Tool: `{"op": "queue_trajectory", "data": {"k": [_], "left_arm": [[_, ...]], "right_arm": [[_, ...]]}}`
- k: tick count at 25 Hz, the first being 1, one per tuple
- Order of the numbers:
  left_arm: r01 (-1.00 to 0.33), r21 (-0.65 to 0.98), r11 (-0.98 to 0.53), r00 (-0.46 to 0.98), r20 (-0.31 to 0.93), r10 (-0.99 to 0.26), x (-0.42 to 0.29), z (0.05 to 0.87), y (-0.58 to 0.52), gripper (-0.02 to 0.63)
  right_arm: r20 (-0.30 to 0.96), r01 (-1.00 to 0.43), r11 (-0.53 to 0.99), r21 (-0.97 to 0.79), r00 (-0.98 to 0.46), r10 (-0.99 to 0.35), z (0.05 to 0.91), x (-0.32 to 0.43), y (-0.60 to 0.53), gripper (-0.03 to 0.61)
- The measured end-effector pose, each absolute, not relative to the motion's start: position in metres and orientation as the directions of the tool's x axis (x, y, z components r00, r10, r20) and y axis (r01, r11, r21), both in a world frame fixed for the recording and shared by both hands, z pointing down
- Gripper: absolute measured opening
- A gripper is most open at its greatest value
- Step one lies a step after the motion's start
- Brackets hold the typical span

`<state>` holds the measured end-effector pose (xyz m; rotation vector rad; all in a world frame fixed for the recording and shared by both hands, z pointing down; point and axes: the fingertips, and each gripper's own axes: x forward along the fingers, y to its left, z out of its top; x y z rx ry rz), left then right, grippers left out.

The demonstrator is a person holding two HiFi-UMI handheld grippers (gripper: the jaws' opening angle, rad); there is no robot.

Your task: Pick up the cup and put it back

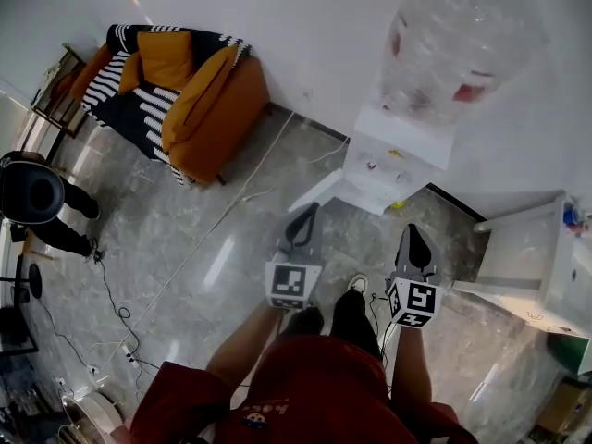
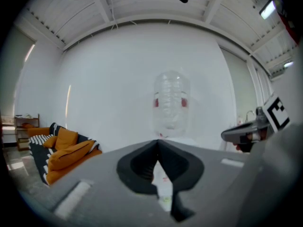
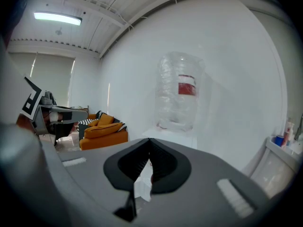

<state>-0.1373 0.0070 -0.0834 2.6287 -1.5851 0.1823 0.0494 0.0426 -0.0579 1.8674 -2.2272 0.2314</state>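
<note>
Nearest, the left tongs [image 1: 312, 211] and the right tongs [image 1: 413, 229] are held side by side above the grey marbled floor [image 1: 148, 202], each with its jaws pressed together and nothing between them. Ahead, against the wall, stands the white water dispenser [image 1: 388, 169] topped by a big clear plastic bottle [image 1: 453, 35]. Further off to the left sits the orange armchair with a striped throw [image 1: 213, 109]. The cup cannot be picked out in any view
</note>
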Motion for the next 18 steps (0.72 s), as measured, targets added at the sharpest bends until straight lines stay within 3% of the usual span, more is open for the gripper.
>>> {"op": "queue_trajectory", "data": {"k": [18], "left_arm": [[-0.926,-0.011,-0.378,0.373,0.131,-0.918,-0.008,-0.062,-0.04,0.0]], "right_arm": [[0.256,-0.97,0.241,-0.038,-0.243,-0.936,-0.037,0.181,-0.019,-0.002]]}}
